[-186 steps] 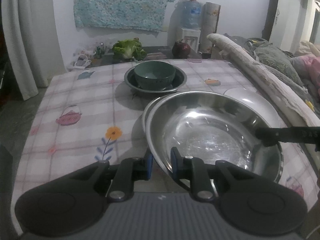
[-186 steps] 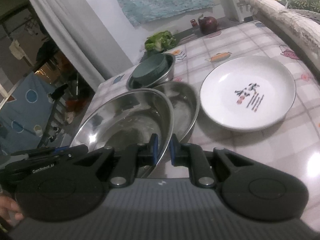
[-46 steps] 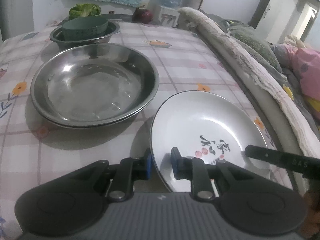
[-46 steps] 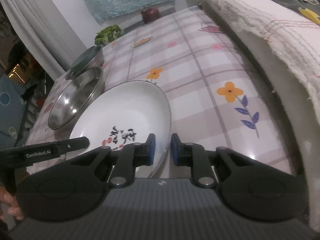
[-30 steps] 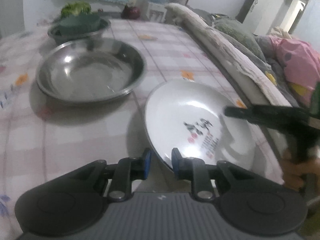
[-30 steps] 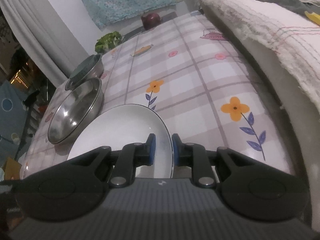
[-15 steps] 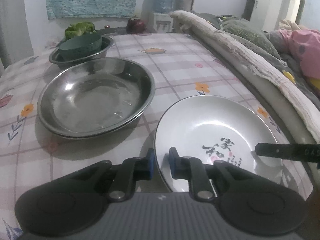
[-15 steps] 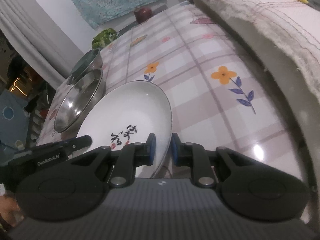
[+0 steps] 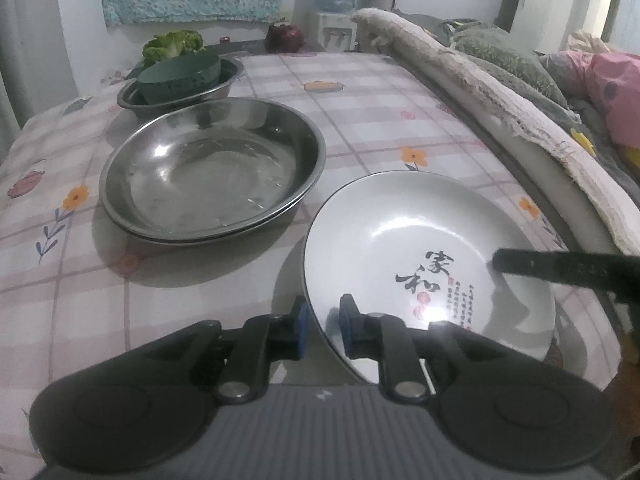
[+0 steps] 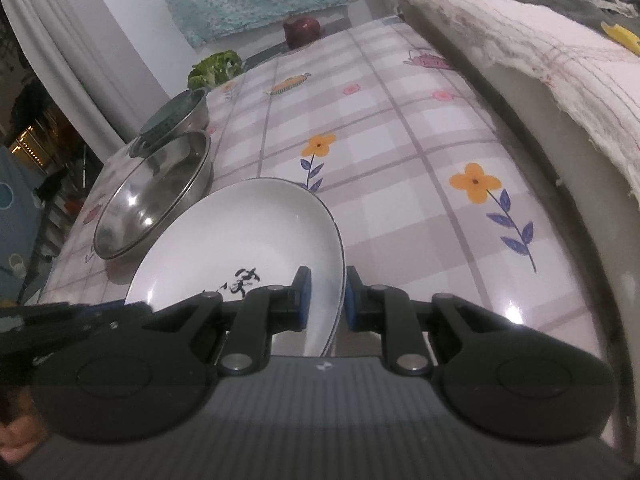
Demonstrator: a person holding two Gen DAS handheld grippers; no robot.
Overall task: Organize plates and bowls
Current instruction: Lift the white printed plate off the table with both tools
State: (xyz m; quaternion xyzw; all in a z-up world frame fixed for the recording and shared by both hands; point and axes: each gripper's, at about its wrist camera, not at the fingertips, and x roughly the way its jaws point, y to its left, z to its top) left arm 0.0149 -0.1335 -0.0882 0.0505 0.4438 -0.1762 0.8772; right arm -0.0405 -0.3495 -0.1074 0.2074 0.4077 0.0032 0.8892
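white plate's near rim behind the right gripper, lower steel pan mostly under the top one

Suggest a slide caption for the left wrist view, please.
Left tongs grip the white plate beside stacked steel bowls.

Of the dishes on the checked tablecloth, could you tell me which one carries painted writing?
The white ceramic plate nearest the camera, with black characters inside; the steel basins and dark green bowl are plain.

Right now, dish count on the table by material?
Steel: 3, two stacked steel pans plus the far steel basin
White ceramic: 1, the white plate
Green: 1, the green bowl
Total: 5
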